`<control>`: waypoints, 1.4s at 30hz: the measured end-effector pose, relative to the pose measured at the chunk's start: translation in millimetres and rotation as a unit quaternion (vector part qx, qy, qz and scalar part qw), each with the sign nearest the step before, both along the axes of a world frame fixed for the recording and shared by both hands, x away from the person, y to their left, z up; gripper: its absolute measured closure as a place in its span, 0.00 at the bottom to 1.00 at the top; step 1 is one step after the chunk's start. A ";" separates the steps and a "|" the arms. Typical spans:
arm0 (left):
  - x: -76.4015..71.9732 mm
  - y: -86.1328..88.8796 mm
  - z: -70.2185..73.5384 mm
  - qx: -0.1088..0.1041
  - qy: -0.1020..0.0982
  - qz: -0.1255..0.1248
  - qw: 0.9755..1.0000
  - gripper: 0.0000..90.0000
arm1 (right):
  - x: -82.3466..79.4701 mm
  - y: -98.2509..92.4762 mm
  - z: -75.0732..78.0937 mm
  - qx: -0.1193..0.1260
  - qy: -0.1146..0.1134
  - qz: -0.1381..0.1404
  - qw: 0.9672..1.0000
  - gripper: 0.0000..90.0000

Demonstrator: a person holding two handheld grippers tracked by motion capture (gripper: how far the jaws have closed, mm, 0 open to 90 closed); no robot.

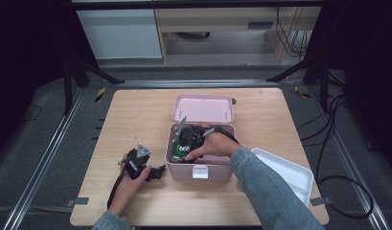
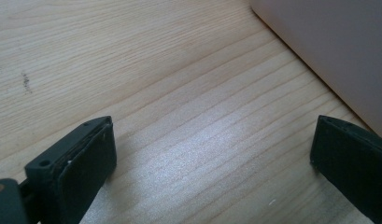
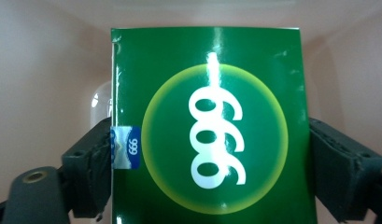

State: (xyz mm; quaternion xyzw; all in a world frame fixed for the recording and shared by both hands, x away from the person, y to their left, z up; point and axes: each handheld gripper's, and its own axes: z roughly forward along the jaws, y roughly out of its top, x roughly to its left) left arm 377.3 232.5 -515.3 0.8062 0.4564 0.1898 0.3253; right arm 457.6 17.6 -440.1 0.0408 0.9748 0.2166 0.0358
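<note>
Right claw [image 3: 209, 154] clenched on glossy green "999" carton [image 3: 212, 130] inside open pink plastic box [image 1: 199, 172], left claw [image 2: 212, 158] released, resting on wooden bench [image 2: 156, 70]

A light wooden desk [image 1: 136, 115] carries a pink plastic box [image 1: 199, 171] near its middle, hinged lid [image 1: 203, 108] thrown open toward the far edge. A white foam tray [image 1: 292, 175] lies at the near right corner, overhanging slightly. The left claw [image 1: 155, 173] rests on the wood just left of the box
</note>
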 end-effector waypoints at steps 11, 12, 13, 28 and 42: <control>0.0 -0.1 0.1 0.001 0.001 0.000 1.000 0.00 | -2.1 -13.4 22.4 0.033 -0.009 -0.020 0.999 0.10; 0.0 -0.2 0.1 0.000 0.000 0.000 1.000 0.00 | -3.0 -16.2 26.3 0.037 -0.012 -0.023 0.999 0.10; 0.0 -0.2 0.1 0.001 0.000 0.000 1.000 0.00 | -4.1 -19.4 30.6 0.042 -0.016 -0.025 0.999 0.10; -0.3 -0.4 0.1 0.001 0.000 0.001 1.000 0.00 | -14.9 -86.4 97.4 0.145 -0.078 -0.119 0.979 0.22; -0.2 -0.3 0.1 0.001 0.001 0.000 1.000 0.00 | -12.1 -173.2 117.6 0.160 -0.123 -0.245 0.948 0.32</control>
